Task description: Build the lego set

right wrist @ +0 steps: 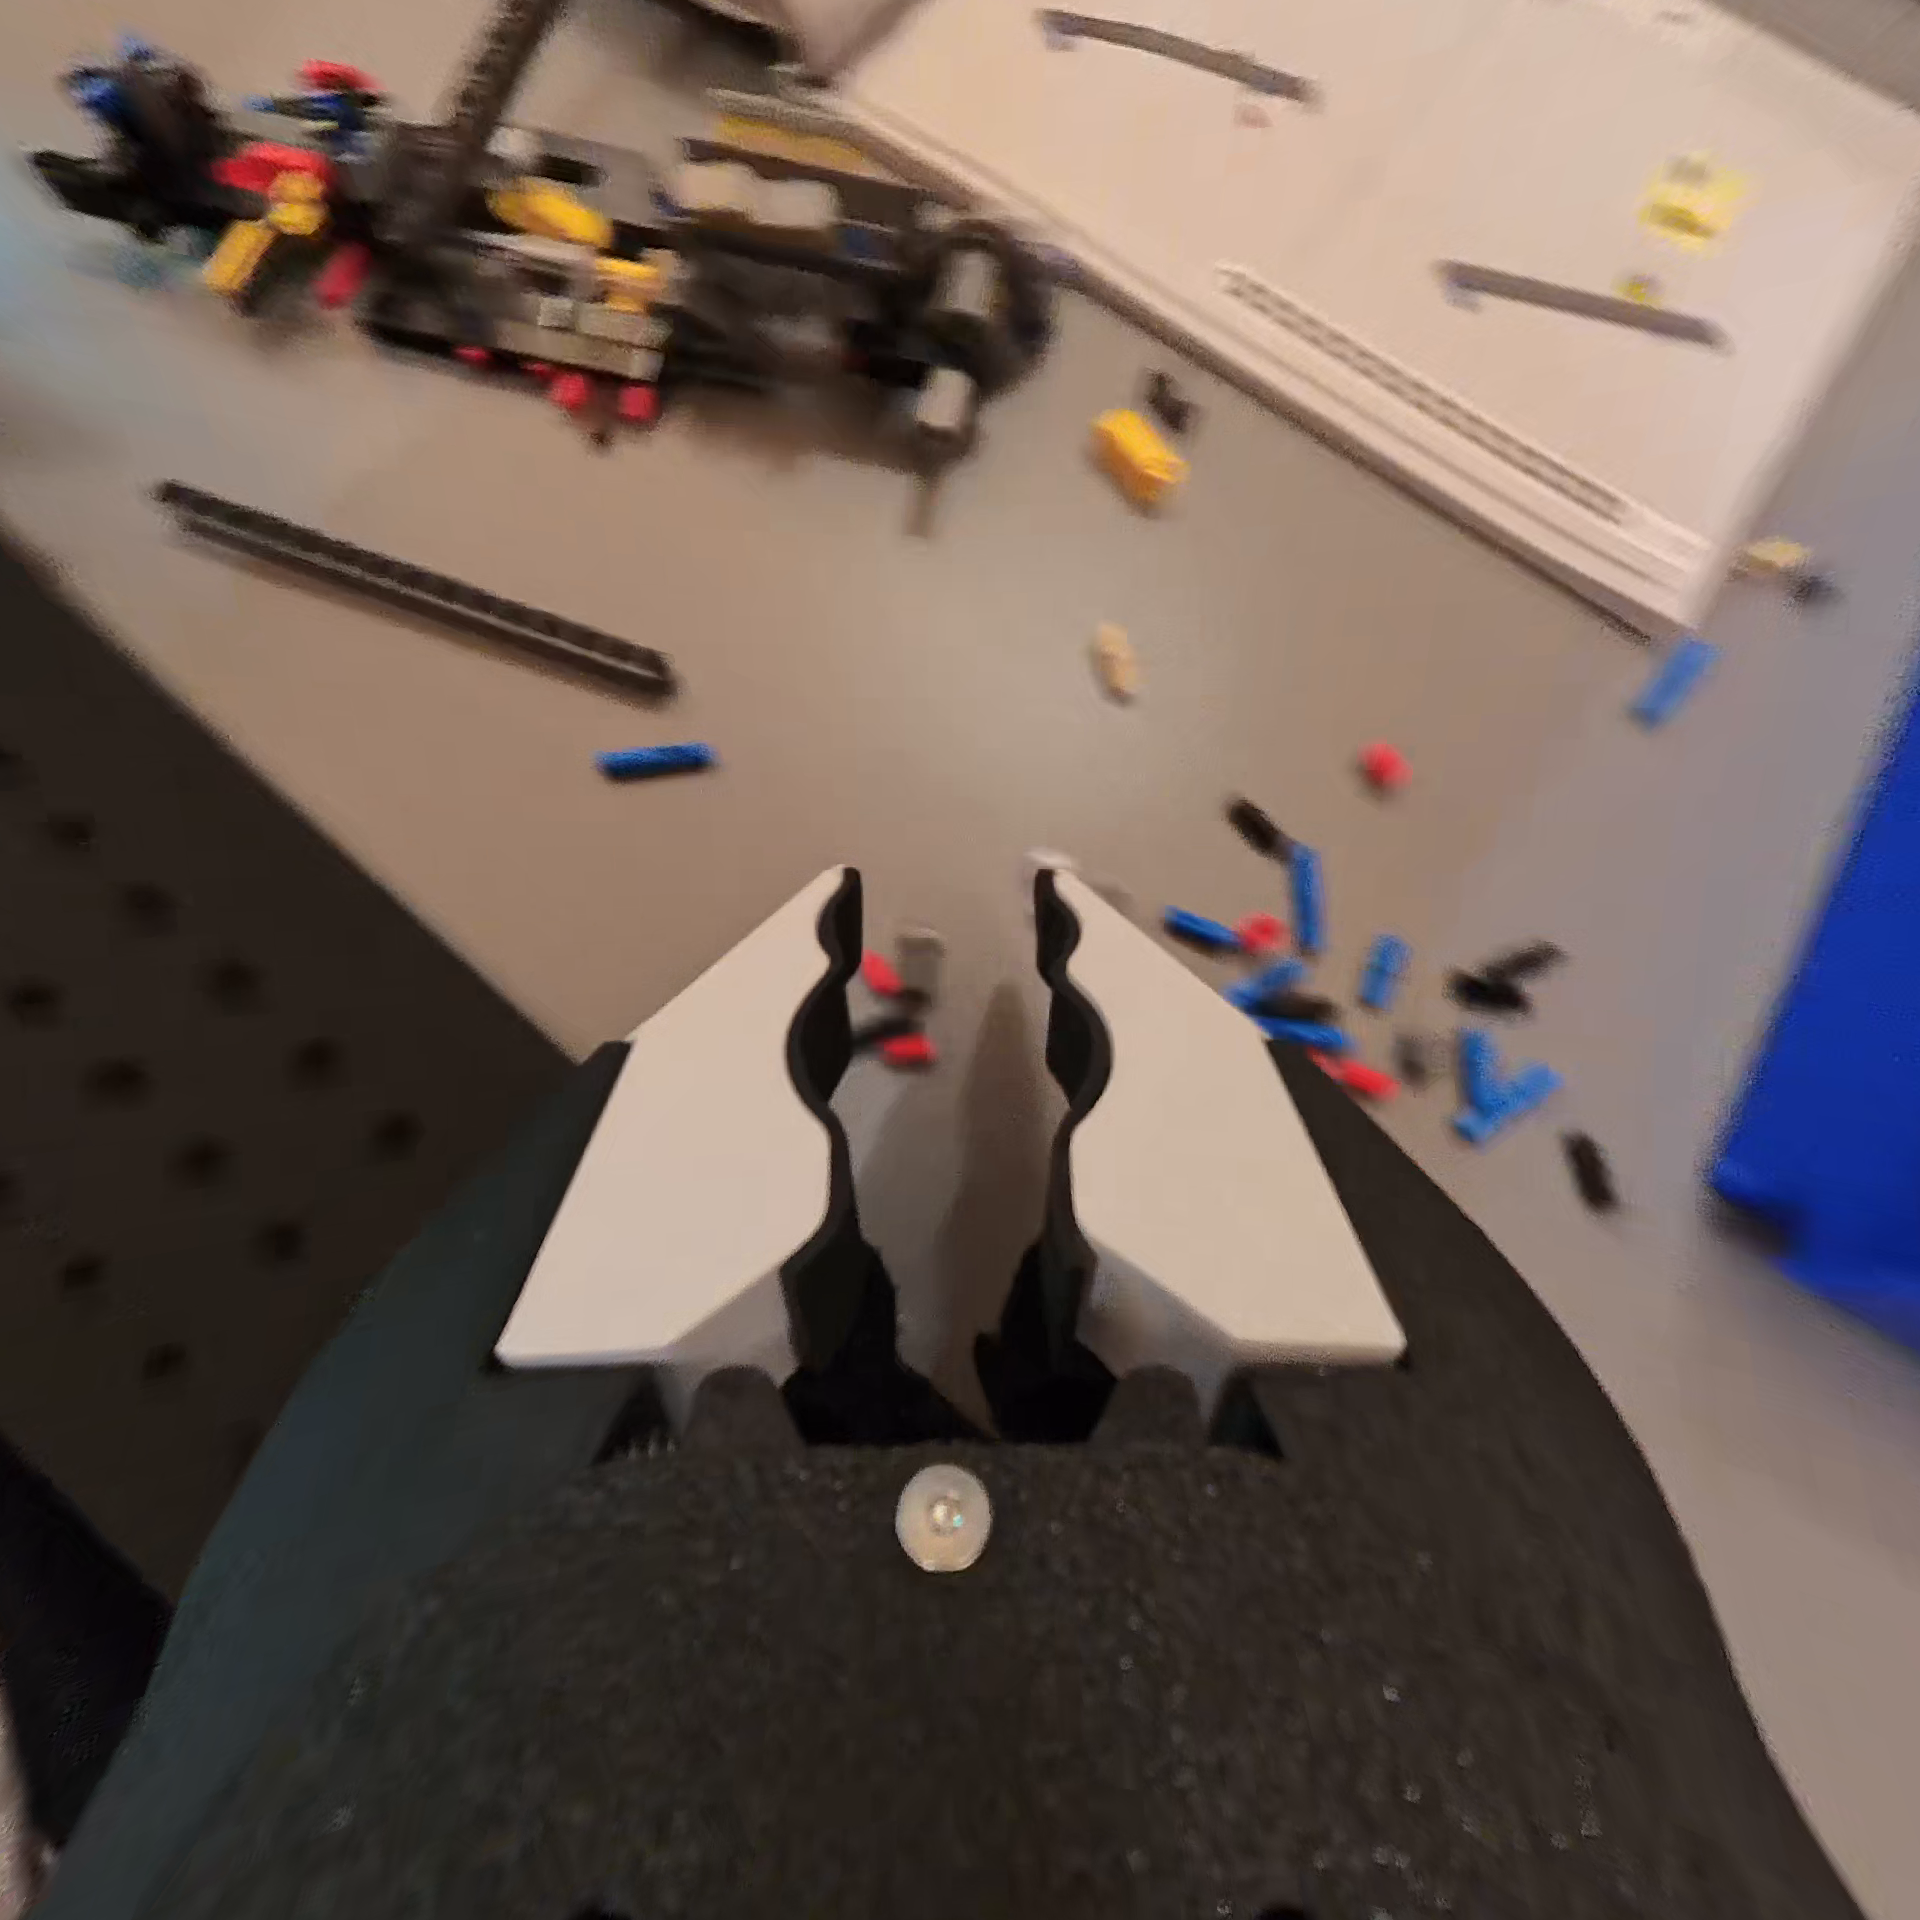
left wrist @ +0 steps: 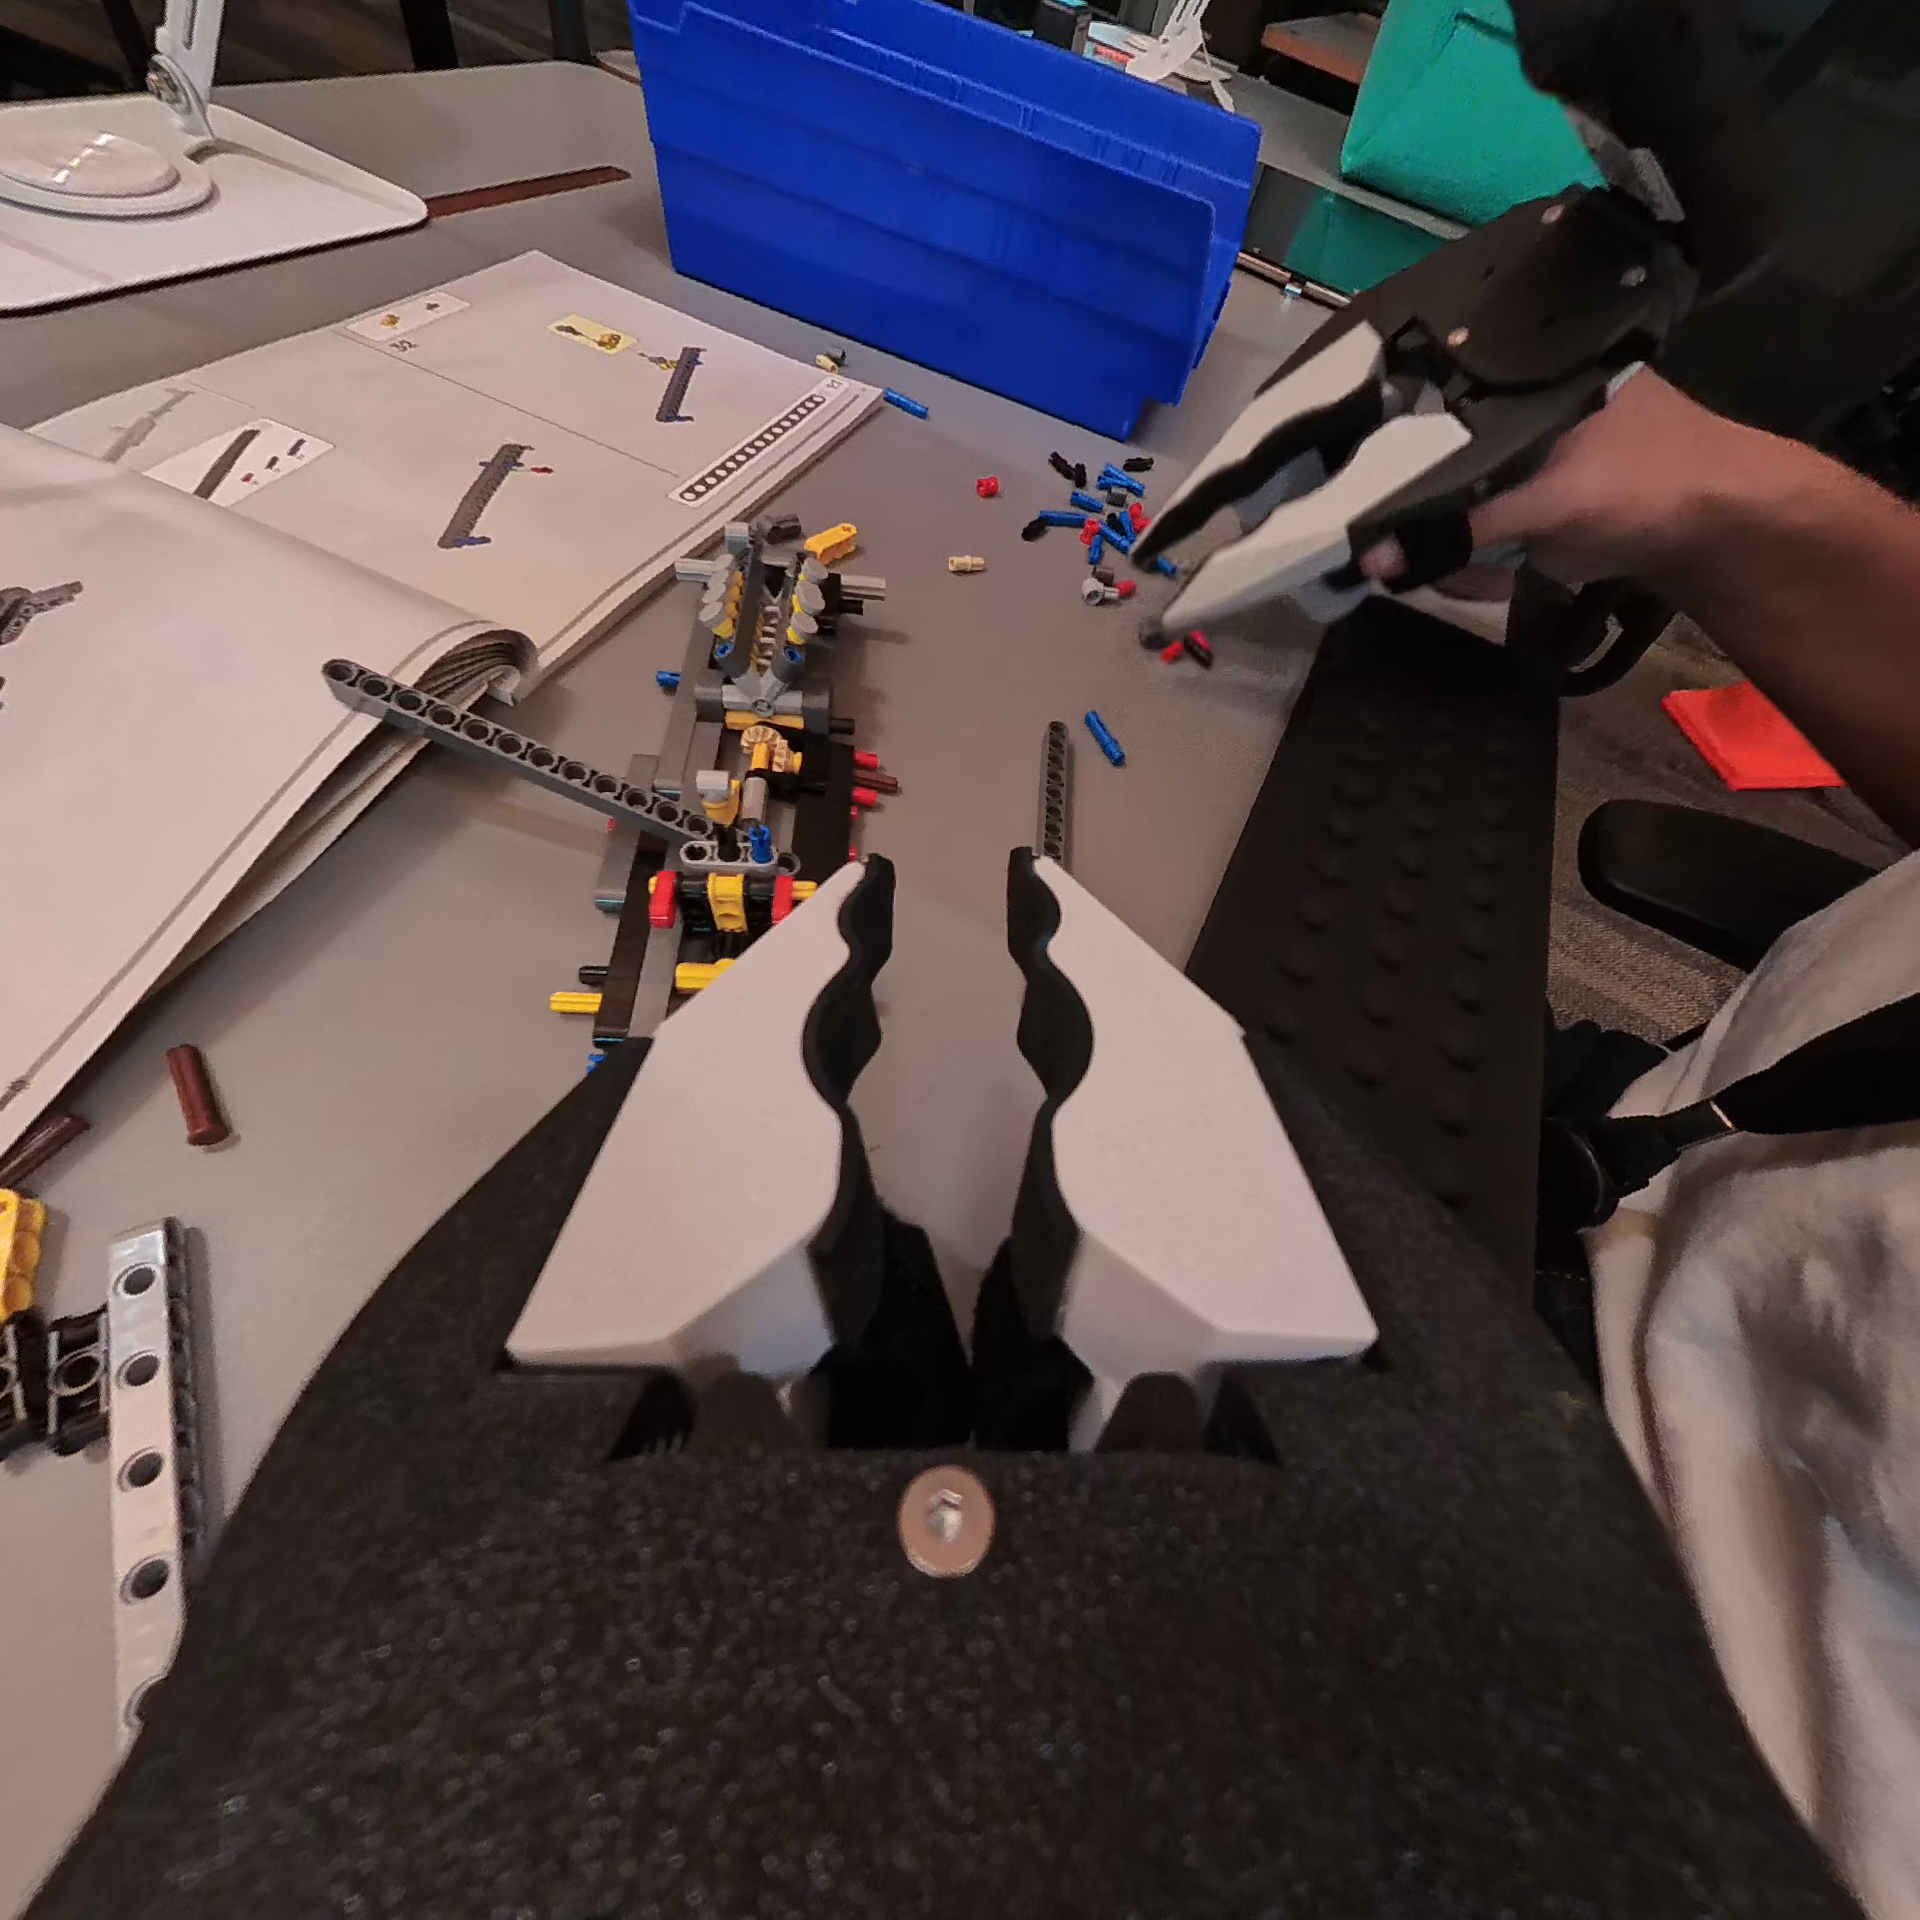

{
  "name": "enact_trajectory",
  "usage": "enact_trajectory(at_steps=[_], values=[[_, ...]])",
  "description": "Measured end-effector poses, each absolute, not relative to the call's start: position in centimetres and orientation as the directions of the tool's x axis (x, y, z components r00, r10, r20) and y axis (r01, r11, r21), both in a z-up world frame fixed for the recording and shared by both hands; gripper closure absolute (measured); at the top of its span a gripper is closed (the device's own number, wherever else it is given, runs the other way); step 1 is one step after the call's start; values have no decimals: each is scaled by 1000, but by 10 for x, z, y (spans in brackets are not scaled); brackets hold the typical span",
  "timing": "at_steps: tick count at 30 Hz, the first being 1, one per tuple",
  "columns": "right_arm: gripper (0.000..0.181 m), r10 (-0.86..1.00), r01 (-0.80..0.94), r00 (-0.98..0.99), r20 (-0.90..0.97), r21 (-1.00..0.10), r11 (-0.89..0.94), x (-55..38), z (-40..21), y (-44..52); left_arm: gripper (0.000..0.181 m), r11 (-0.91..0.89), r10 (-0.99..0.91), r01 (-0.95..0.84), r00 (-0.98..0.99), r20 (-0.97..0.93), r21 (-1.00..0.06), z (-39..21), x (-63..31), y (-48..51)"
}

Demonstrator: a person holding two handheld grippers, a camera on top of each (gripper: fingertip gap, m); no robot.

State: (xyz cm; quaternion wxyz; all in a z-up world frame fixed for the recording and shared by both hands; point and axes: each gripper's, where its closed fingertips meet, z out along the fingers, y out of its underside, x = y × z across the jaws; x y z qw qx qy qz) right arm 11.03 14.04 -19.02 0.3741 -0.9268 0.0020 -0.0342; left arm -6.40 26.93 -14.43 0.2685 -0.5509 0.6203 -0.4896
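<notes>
A partly built black, yellow and grey lego chassis (left wrist: 748,748) lies mid-table; it shows blurred in the right wrist view (right wrist: 623,270). A long dark grey beam (left wrist: 520,748) rests on it and on the booklet. My left gripper (left wrist: 951,862) is open and empty, just right of the chassis's near end. My right gripper (right wrist: 945,878) is open and empty, low over a scatter of small blue, black and red pins (right wrist: 1351,997). A few red and grey pins (right wrist: 904,997) lie between its fingers. It also shows in the left wrist view (left wrist: 1151,592) at the pin pile (left wrist: 1112,520).
An open instruction booklet (left wrist: 416,468) lies at left and a blue bin (left wrist: 935,197) stands behind. A short grey beam (left wrist: 1055,790), a blue pin (left wrist: 1104,736), a brown axle (left wrist: 197,1091) and a white beam (left wrist: 145,1455) lie loose. A black perforated board (left wrist: 1392,935) borders the right. The tips of one gripper are about 25 centimeters away from the tips of the other. To the white beam (left wrist: 145,1455): left tips about 15 centimeters, right tips about 35 centimeters.
</notes>
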Motion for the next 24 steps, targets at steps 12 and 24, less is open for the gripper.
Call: enact_trajectory(at_steps=[12, 24], values=[[158, -156, -157, 986, -65, -704, -692, 189, -198, 148, 160, -131, -933, -427, -251, 257, -895, -143, -64, 271], [177, -117, -76, 993, 23, -634, -770, 196, -210, 148, 159, -177, -913, -431, -263, 311, -885, -142, -64, 272]])
